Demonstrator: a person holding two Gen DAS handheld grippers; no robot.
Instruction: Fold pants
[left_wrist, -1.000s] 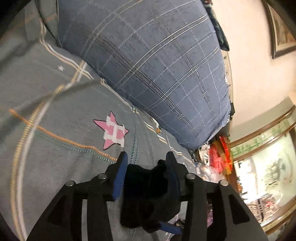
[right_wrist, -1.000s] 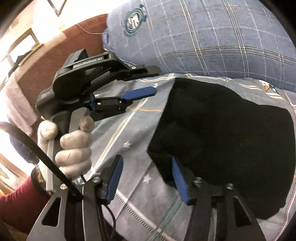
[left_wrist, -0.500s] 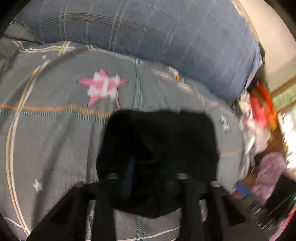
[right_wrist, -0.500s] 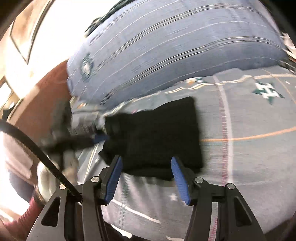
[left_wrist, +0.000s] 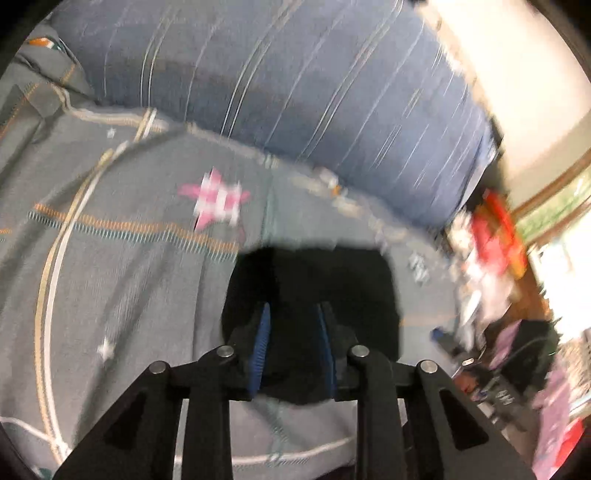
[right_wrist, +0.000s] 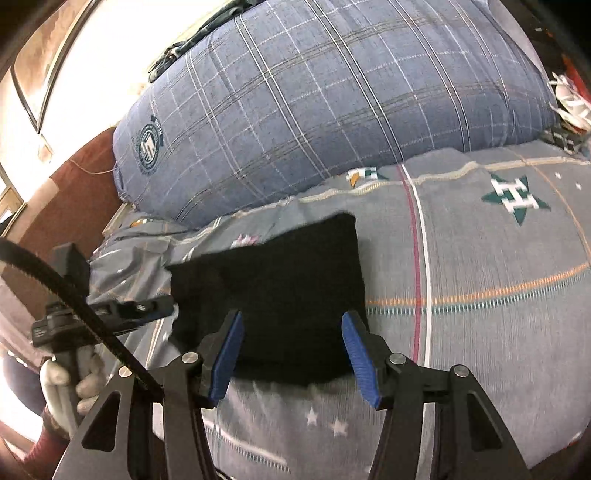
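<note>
The black pants (right_wrist: 280, 291) lie folded into a compact rectangle on the grey bedsheet (right_wrist: 480, 266). They also show in the left wrist view (left_wrist: 332, 280), which is blurred. My left gripper (left_wrist: 293, 343) hovers over the near edge of the pants with its jaws a little apart and nothing between them. It also shows in the right wrist view (right_wrist: 147, 308), at the left edge of the pants. My right gripper (right_wrist: 291, 354) is open and empty, just above the near edge of the pants.
A large blue plaid duvet (right_wrist: 332, 96) is piled along the back of the bed, also in the left wrist view (left_wrist: 295, 81). A pink star (left_wrist: 218, 199) and a green star (right_wrist: 515, 195) mark the sheet. Clutter (left_wrist: 495, 236) stands beyond the bed's right side.
My left gripper let go of the black fabric and pulled back. The pants dropped flat into a folded rectangle. My right gripper drew back and stayed open.
</note>
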